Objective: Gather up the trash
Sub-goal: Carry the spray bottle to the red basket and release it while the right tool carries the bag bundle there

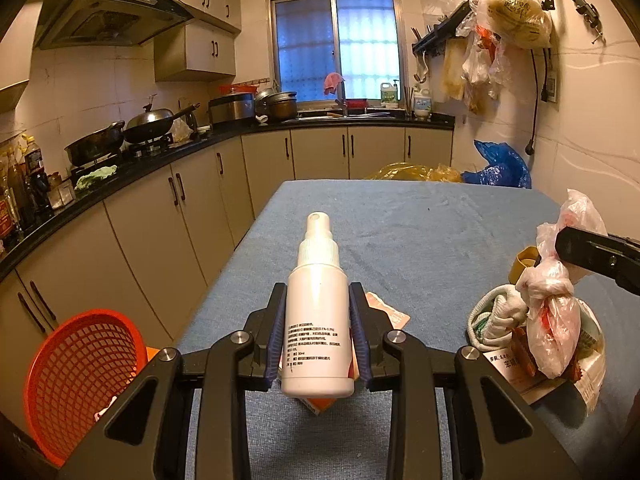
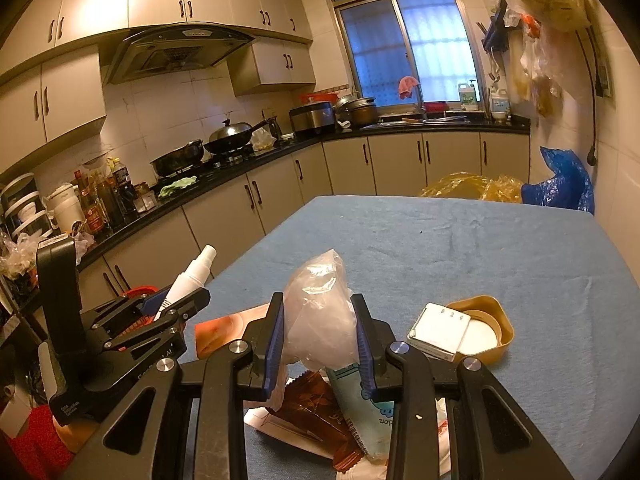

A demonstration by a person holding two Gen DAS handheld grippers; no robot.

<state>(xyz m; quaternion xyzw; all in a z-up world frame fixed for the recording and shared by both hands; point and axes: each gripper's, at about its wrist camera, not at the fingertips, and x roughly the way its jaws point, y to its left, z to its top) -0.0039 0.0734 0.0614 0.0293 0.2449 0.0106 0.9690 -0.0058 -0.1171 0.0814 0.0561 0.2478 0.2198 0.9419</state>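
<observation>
My left gripper (image 1: pixel 318 320) is shut on a white spray bottle (image 1: pixel 318 312), held up over the near left part of the blue-clothed table (image 1: pixel 420 232). The same bottle (image 2: pixel 188 276) shows at the left of the right wrist view, in the left gripper (image 2: pixel 172 304). My right gripper (image 2: pixel 320 332) is shut on a knotted clear plastic bag (image 2: pixel 320 304), lifted above a heap of wrappers (image 2: pixel 320 412). In the left wrist view that bag (image 1: pixel 552 320) hangs from the right gripper's fingers (image 1: pixel 592 256) at the right edge. An orange mesh basket (image 1: pixel 80 372) stands below the table's left side.
On the table lie a tan lid (image 2: pixel 484 328) with a small white box (image 2: pixel 440 332), an orange packet (image 1: pixel 384 312), a white woven item (image 1: pixel 496 320) and papers. Kitchen counters (image 1: pixel 120 176) with pans run along the left and back. Yellow and blue bags (image 1: pixel 500 168) sit beyond the far edge.
</observation>
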